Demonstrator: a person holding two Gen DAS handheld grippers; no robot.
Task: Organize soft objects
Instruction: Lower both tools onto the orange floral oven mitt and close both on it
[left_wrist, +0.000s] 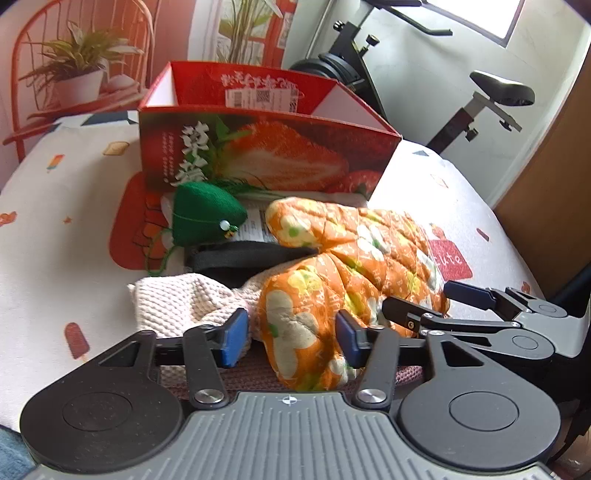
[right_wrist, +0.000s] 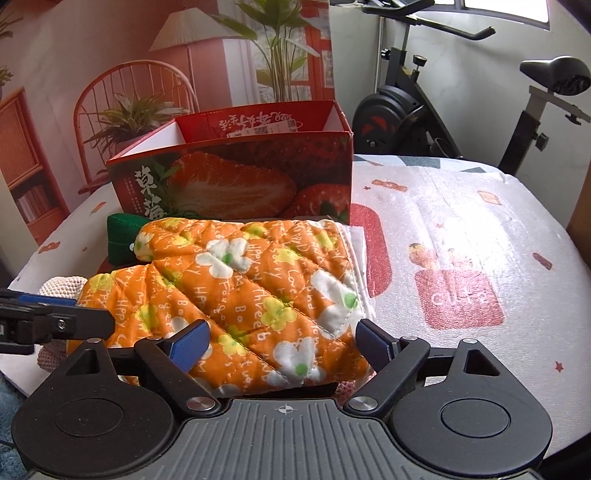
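An orange floral quilted oven mitt (left_wrist: 354, 254) lies in front of an open red strawberry box (left_wrist: 266, 155). My left gripper (left_wrist: 291, 338) straddles the mitt's near lobe; its blue pads (left_wrist: 234, 338) stand close on either side, a thin gap showing on the left. My right gripper (right_wrist: 280, 343) is open wide around the mitt's (right_wrist: 240, 280) near edge, and it also shows at the right of the left wrist view as the right gripper (left_wrist: 417, 295). A green plush dumpling (left_wrist: 203, 218), a cream knitted cloth (left_wrist: 177, 302) and a black strap (left_wrist: 240, 258) lie beside the mitt.
The items rest on a table under a white printed cover (right_wrist: 461, 229). The box (right_wrist: 236, 177) stands at the back with its top open. An exercise bike (right_wrist: 424, 107) stands behind the table on the right. A pink knitted piece (left_wrist: 408, 374) lies under the mitt.
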